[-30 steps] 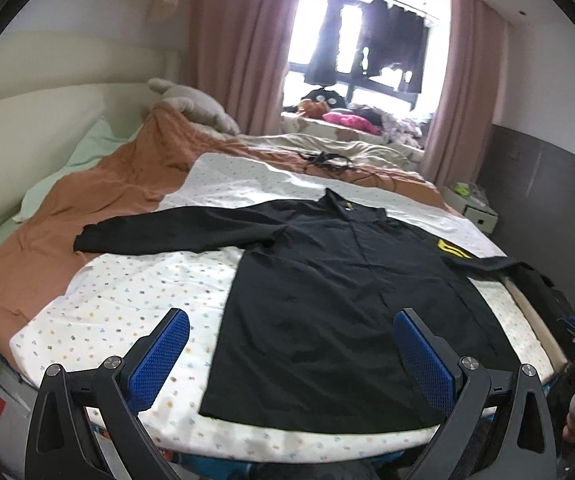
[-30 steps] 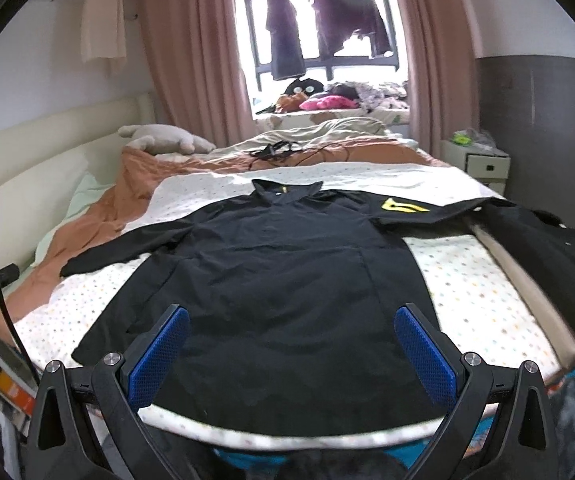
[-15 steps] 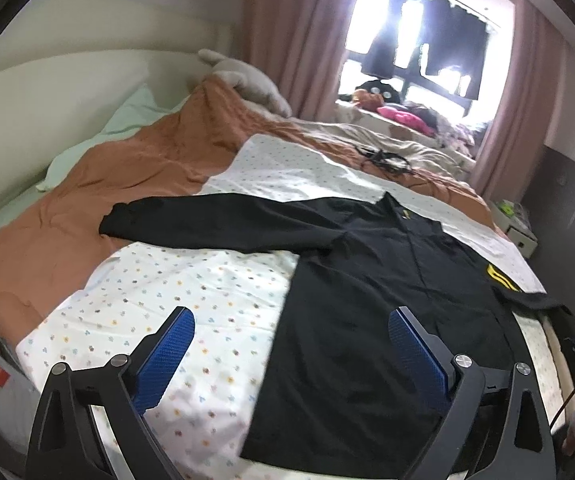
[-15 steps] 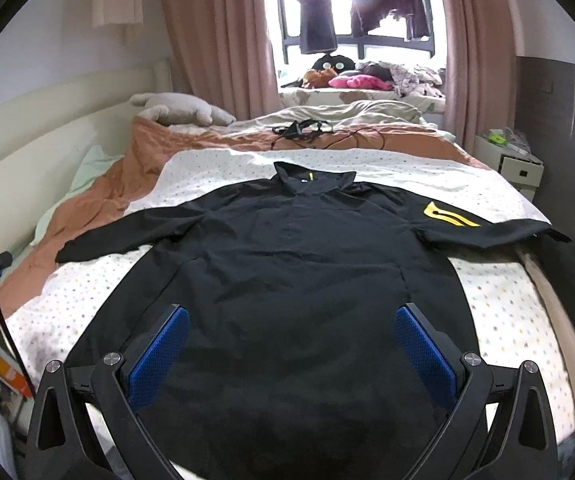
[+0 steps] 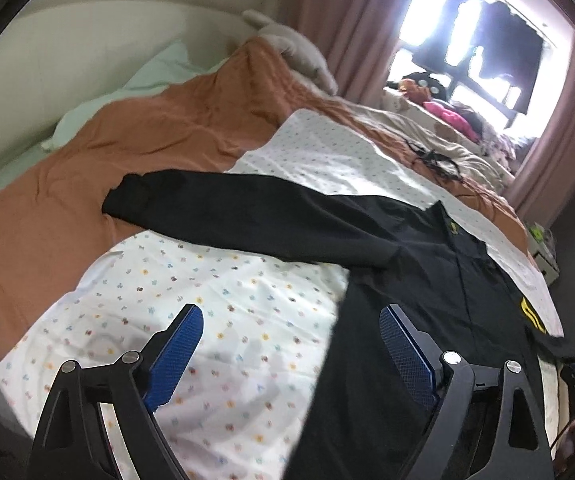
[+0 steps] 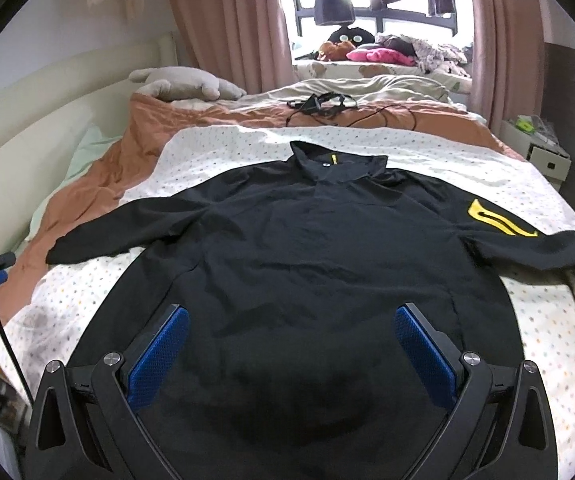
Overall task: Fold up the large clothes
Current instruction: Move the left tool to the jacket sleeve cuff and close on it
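Note:
A black long-sleeved shirt (image 6: 307, 248) with a yellow sleeve mark lies spread flat, collar away from me, on a white dotted sheet (image 5: 215, 292). Its left sleeve (image 5: 255, 216) stretches out over the sheet onto the orange blanket. My left gripper (image 5: 291, 316) hovers above the sheet by the shirt's left side edge, its jaws closing but still wide apart, with nothing between the blue pads. My right gripper (image 6: 291, 316) stands open over the lower middle of the shirt, holding nothing.
An orange blanket (image 5: 127, 152) covers the bed's left side, with a grey plush toy (image 6: 183, 82) near the headboard. A tangle of black cable (image 6: 319, 104) lies beyond the shirt. A white nightstand (image 6: 539, 148) stands at the right, and the window ledge holds piled clothes.
Both grippers have come in closer over the bed. The left one swung left toward the shirt's left side and sleeve, rolled, and its jaws narrowed a little. The right one moved over the shirt's hem.

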The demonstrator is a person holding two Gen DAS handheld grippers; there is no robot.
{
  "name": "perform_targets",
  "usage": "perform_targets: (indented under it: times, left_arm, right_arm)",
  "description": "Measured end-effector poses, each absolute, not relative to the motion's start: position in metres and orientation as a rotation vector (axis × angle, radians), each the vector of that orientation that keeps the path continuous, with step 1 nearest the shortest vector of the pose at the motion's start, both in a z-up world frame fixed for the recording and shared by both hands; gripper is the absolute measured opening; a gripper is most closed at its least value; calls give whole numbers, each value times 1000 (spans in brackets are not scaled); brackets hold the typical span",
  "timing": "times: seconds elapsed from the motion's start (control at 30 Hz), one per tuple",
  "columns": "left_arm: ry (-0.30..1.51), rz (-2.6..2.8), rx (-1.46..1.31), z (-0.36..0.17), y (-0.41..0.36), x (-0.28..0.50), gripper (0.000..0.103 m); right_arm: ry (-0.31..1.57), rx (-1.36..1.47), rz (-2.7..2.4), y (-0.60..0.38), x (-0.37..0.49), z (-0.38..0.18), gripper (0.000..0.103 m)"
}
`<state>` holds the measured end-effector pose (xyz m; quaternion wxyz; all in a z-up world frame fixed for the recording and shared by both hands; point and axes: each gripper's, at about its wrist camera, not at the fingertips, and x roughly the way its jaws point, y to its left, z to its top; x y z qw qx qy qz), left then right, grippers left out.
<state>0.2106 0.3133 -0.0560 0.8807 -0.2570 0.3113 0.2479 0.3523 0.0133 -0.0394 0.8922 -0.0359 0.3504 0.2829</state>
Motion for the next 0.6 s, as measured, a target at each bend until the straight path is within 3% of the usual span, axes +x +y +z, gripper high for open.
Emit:
perform_targets:
  times: [0.6]
  left_arm:
    - [776, 610, -868, -150, 468, 269, 85]
  right_arm:
    - [814, -113, 625, 105, 424, -86, 97]
